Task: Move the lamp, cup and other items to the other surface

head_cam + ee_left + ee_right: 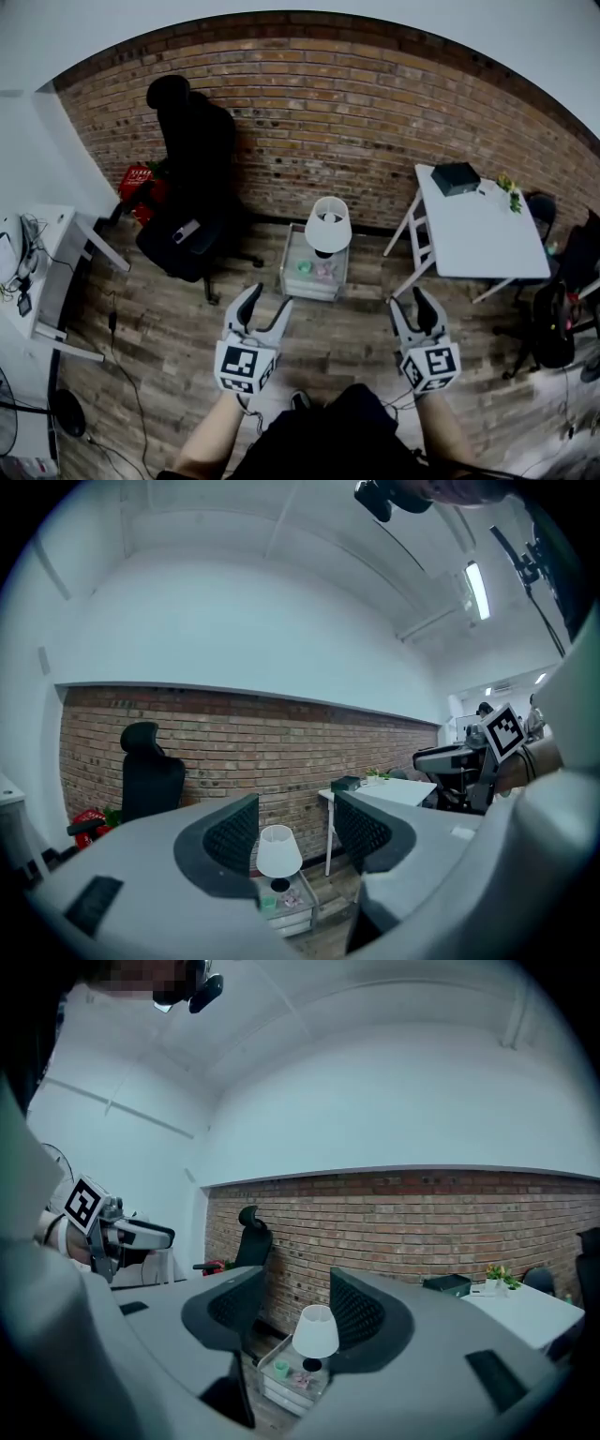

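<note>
A white-shaded lamp (328, 225) on a dark base stands on a small glass side table (292, 277) near the brick wall. Beside the lamp's base sit a green cup (304, 266) and a small pink item (324, 271). My left gripper (267, 304) and right gripper (414, 301) hover side by side over the wood floor, well short of the table, both open and empty. The lamp (278, 851) shows far off between the left jaws, and the lamp (316, 1332) appears likewise between the right jaws, with the cup (280, 1368) below it.
A white table (483, 234) stands at the right with a dark box (456, 177) and a small plant (509, 192) on it. A black office chair (190, 187) stands left of the side table. A white desk (37, 272) lies at far left, cables on the floor.
</note>
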A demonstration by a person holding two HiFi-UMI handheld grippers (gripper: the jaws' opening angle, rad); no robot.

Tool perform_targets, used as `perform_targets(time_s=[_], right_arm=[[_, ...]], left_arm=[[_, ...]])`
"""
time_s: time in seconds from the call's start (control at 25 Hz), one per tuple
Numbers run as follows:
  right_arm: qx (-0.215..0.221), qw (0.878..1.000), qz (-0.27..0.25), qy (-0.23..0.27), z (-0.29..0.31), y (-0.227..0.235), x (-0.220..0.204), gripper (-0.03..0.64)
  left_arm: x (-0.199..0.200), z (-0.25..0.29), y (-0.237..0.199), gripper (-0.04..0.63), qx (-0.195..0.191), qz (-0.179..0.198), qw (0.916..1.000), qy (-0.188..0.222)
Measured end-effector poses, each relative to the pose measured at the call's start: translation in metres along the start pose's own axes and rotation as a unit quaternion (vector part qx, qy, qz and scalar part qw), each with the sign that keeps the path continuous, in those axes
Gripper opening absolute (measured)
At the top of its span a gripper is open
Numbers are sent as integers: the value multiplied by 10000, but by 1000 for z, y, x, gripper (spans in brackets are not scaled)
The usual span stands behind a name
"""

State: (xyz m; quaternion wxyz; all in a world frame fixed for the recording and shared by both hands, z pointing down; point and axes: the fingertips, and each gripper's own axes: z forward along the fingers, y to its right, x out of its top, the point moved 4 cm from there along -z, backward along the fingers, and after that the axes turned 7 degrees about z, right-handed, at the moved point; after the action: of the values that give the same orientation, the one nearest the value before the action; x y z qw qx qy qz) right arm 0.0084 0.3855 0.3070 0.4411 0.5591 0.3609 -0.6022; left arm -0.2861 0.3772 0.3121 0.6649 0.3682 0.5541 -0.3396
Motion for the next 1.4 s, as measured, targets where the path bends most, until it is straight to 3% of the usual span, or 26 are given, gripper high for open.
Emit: perform_targets(time_s=[0.32, 0.48, 0.96, 1.4], right_arm=[[283, 9981, -52, -542, 16, 9, -35, 259], [494, 9969, -7, -619, 41, 29, -48, 265], [1162, 9909, 235, -631, 149, 131, -38, 273], [1875, 9791, 462, -639, 206, 163, -42, 273]], left_arm=[[-32, 26, 19, 272, -554, -378, 9976, -181], [-41, 59, 30, 273, -681, -350, 9964, -370], [-14, 185, 36, 273, -295, -150, 9961, -815], [-16, 220, 38, 273, 39, -223, 9927, -1183]])
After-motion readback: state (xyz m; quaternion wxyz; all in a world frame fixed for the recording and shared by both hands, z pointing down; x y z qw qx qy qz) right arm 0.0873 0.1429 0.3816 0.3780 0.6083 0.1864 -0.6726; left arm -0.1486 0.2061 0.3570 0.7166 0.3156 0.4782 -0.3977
